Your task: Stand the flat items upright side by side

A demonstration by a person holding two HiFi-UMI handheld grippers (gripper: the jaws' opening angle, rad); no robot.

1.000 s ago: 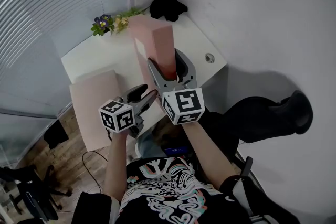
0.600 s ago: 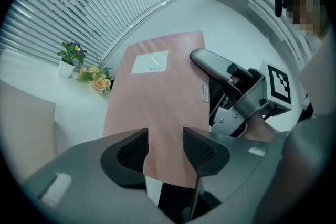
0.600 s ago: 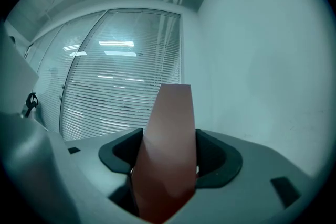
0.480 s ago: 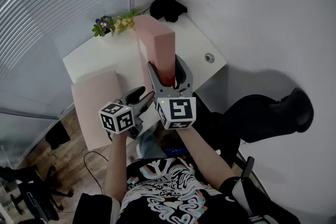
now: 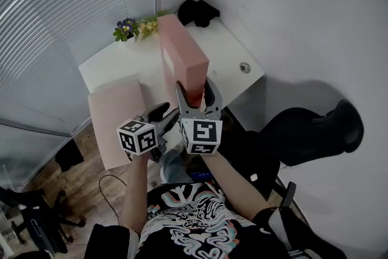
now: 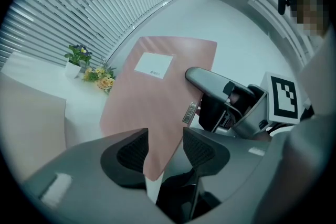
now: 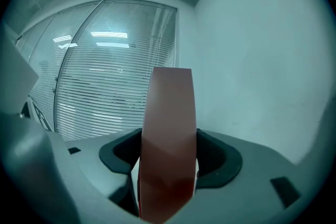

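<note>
Box [image 5: 182, 51] label [image 6: 154, 65]: left gripper view only

White desk [image 5: 232, 47] against a pale wall [image 5: 291, 3] — slatted blinds [image 5: 66, 9] left, wooden floor [image 5: 60, 182] below.

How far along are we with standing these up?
Nothing stands free yet. One pink box is held upright at the white table's near edge, clamped by the right hand-held gripper; the left hand-held gripper, jaws apart, sits by its lower corner. Still to do: the second pink box, lying flat, must stand beside it.
</note>
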